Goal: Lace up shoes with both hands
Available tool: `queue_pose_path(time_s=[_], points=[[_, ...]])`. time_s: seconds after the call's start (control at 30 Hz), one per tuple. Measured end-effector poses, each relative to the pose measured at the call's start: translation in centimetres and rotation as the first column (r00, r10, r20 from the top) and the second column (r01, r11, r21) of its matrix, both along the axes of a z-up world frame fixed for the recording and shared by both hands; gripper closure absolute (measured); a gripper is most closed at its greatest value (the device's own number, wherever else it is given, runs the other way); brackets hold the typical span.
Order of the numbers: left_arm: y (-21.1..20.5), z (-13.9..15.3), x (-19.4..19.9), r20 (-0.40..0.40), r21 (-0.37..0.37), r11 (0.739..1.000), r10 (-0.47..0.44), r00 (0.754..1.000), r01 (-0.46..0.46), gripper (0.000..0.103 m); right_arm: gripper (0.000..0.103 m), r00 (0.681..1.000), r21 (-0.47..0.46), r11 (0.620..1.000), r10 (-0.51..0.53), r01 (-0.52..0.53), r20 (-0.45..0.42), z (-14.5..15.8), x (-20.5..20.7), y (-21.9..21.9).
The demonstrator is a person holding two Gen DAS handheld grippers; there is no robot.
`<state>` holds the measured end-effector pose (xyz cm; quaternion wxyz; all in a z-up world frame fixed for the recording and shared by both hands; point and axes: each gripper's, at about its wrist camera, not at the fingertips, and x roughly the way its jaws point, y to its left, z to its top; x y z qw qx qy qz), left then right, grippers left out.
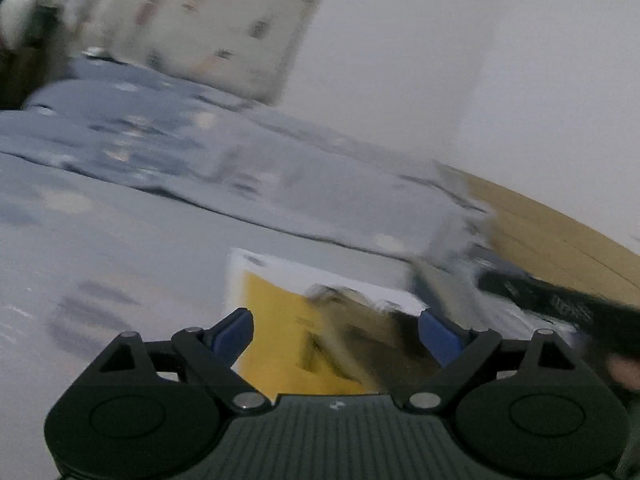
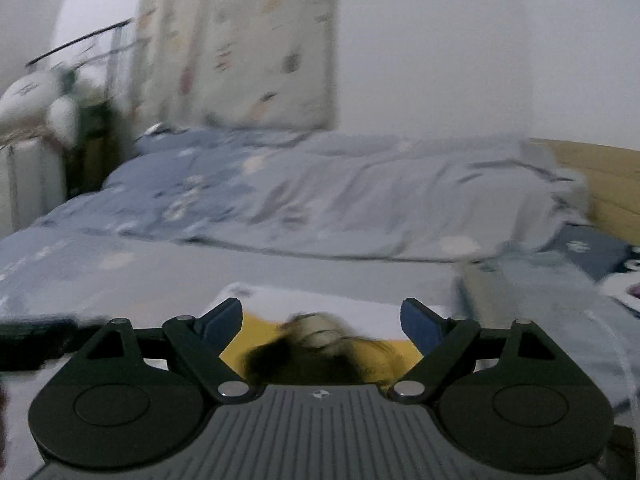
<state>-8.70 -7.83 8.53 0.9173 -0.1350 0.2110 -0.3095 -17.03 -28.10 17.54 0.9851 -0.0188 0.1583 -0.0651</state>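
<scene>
Both views are blurred by motion. A dark shoe (image 1: 360,332) with a lighter upper lies on a yellow sheet (image 1: 276,320) set on a white board on the bed. My left gripper (image 1: 334,320) is open, its blue pads wide apart, the shoe beyond and below them with nothing pressed between. At the right edge a black shape (image 1: 560,304) looks like the other gripper. In the right wrist view the shoe (image 2: 320,348) shows dark with a pale part on the yellow sheet (image 2: 256,332). My right gripper (image 2: 321,306) is open above it, pads not touching it.
A rumpled blue-grey quilt (image 2: 320,200) covers the bed behind the board. A wooden headboard (image 2: 600,168) and a dark patterned pillow (image 2: 588,248) are at the right. A patterned curtain (image 2: 240,40) hangs on the far wall, with cluttered furniture at the left.
</scene>
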Motion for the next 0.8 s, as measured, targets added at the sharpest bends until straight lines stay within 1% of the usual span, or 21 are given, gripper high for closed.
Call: queue_pose_path(time_s=[0.07, 0.1, 0.13, 0.2, 0.27, 0.3, 0.33, 0.4, 0.47, 0.53, 0.57, 0.67, 0.73, 0.77, 0.8], points=[[-1.8, -0.3, -1.2, -0.002, 0.015, 0.997, -0.080, 0.997, 0.080, 0.012, 0.020, 1.000, 0.022, 1.000, -0.023, 0.022, 0.012, 0.3, -0.5, -1.6], [-2.8, -0.7, -1.7, -0.009, 0.038, 0.992, -0.122, 0.992, 0.122, 0.012, 0.023, 1.000, 0.025, 0.999, -0.023, 0.023, 0.013, 0.4, -0.7, -2.1], [-3.6, -1.2, -1.9, -0.021, 0.061, 0.988, -0.144, 0.989, 0.145, 0.012, 0.026, 1.000, 0.023, 1.000, -0.019, 0.019, 0.018, 0.3, -1.0, -2.5], [-5.3, -2.1, -2.3, -0.049, 0.105, 0.976, -0.188, 0.981, 0.192, 0.015, 0.027, 1.000, 0.023, 1.000, -0.008, 0.008, 0.023, 0.0, -1.2, -3.1], [-6.9, -3.1, -2.7, -0.078, 0.148, 0.960, -0.228, 0.970, 0.238, 0.022, 0.030, 1.000, 0.033, 0.999, 0.000, -0.001, 0.021, -0.5, -1.2, -3.7], [-7.4, -3.7, -2.5, -0.100, 0.171, 0.953, -0.235, 0.967, 0.249, 0.031, 0.032, 1.000, 0.038, 0.999, -0.002, 0.001, 0.012, -0.7, -1.0, -4.1], [-7.9, -4.4, -2.4, -0.123, 0.193, 0.946, -0.241, 0.963, 0.261, 0.037, 0.036, 1.000, 0.048, 0.999, -0.007, 0.007, -0.002, -1.0, -0.7, -4.6], [-8.8, -5.5, -2.2, -0.155, 0.233, 0.931, -0.248, 0.956, 0.280, 0.040, 0.038, 1.000, 0.074, 0.997, -0.013, 0.015, -0.023, -1.3, -0.2, -5.1], [-9.0, -5.8, -2.4, -0.169, 0.242, 0.929, -0.245, 0.955, 0.281, 0.042, 0.039, 1.000, 0.074, 0.997, -0.013, 0.015, -0.025, -1.5, 0.0, -5.4], [-9.2, -5.8, -2.1, -0.180, 0.237, 0.931, -0.237, 0.955, 0.276, 0.056, 0.039, 1.000, 0.066, 0.998, -0.007, 0.009, -0.026, -1.5, 0.1, -5.5], [-9.2, -5.7, -1.9, -0.184, 0.234, 0.933, -0.232, 0.955, 0.272, 0.058, 0.039, 1.000, 0.064, 0.998, -0.004, 0.006, -0.025, -1.5, 0.0, -5.5], [-9.2, -5.3, -1.5, -0.188, 0.231, 0.934, -0.232, 0.954, 0.273, 0.067, 0.039, 1.000, 0.070, 0.998, 0.000, 0.002, -0.027, -1.6, 0.2, -5.6], [-9.3, -5.0, -1.3, -0.196, 0.230, 0.933, -0.233, 0.953, 0.275, 0.080, 0.039, 1.000, 0.067, 0.998, -0.002, 0.004, -0.030, -1.7, 0.2, -5.8], [-9.3, -4.9, -1.2, -0.200, 0.229, 0.932, -0.237, 0.951, 0.280, 0.082, 0.039, 1.000, 0.067, 0.998, -0.005, 0.007, -0.030, -1.7, 0.1, -5.8], [-9.3, -4.7, -1.2, -0.201, 0.225, 0.931, -0.245, 0.948, 0.288, 0.089, 0.039, 0.999, 0.068, 0.998, -0.008, 0.010, -0.032, -1.7, 0.1, -5.9]])
